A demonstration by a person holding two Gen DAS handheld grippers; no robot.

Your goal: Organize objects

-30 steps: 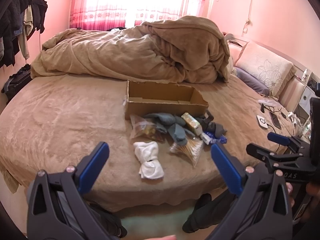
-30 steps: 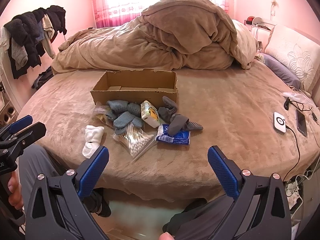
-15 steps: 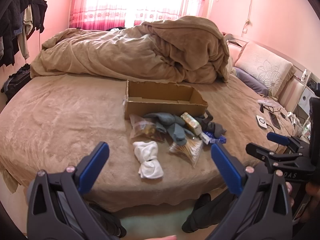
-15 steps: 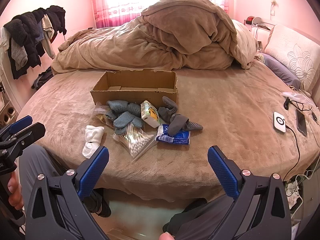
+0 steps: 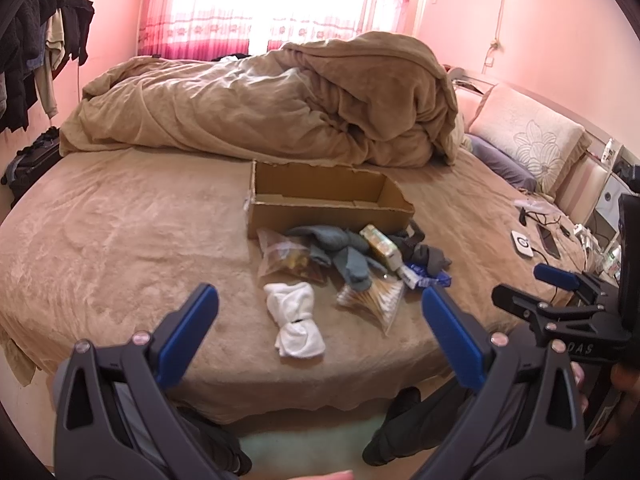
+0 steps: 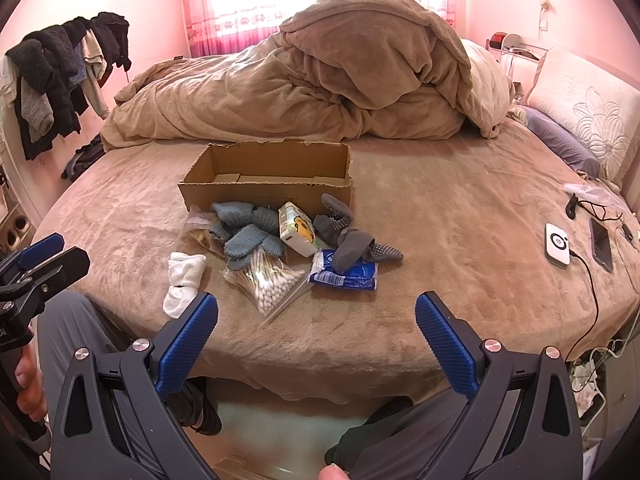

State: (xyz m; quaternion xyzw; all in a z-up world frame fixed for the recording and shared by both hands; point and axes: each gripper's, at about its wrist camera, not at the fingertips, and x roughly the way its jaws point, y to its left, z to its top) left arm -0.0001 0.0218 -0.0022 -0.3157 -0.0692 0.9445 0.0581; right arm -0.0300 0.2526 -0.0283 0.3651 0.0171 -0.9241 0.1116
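Heaped tan duvet point(image 6: 320, 80), floral pillow point(image 6: 592, 116), hanging dark clothes point(image 6: 60, 76), white charger point(image 6: 557, 250) bedside.

I note daylight glare blowing out pink-curtained window point(image 5: 260, 4); pink cast throughout, fisheye edges bent, dark corners.

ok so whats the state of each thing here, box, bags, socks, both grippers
cardboard box: open-topped, looks empty
cotton swab bag: lying flat on the bed
white socks: bundled, apart from the pile
blue-grey socks: heaped outside the box
dark grey socks: lying on the blue packet
left gripper: open, empty
right gripper: open, empty
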